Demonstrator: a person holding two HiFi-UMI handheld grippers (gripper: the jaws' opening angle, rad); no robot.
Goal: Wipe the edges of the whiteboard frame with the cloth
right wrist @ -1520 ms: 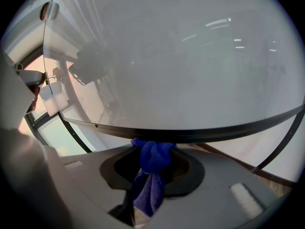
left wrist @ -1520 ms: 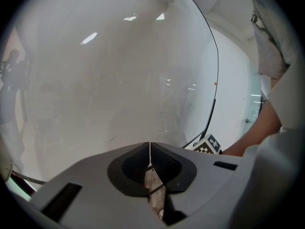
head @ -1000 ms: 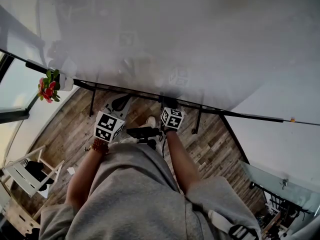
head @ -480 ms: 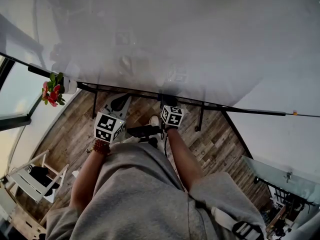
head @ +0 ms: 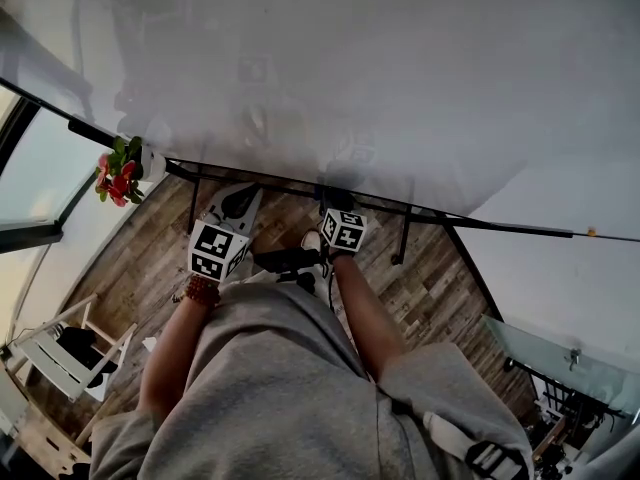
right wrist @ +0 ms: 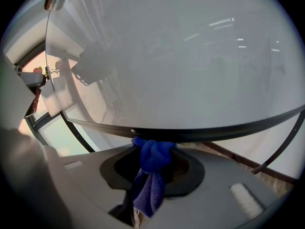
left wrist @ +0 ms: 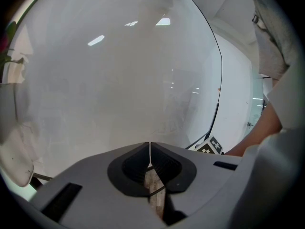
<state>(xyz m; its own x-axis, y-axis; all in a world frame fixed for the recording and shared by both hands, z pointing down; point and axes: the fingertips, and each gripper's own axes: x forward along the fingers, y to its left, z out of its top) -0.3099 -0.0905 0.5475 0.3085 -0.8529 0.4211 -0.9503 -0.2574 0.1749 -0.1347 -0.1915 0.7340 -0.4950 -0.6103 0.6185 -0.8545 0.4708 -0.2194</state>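
Right gripper [right wrist: 153, 150]: clamped on blue cloth [right wrist: 150, 185], held against the bottom edge of the whiteboard frame [right wrist: 224, 128].
Left gripper [left wrist: 150, 149]: closed, empty.
Progress: 1 edge underway; the rest likely remain.

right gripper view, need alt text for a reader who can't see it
The right gripper is shut on a blue cloth, whose bunched tip meets the black bottom edge of the whiteboard frame. The glossy white board fills the view above, with wood floor showing below the frame at right.
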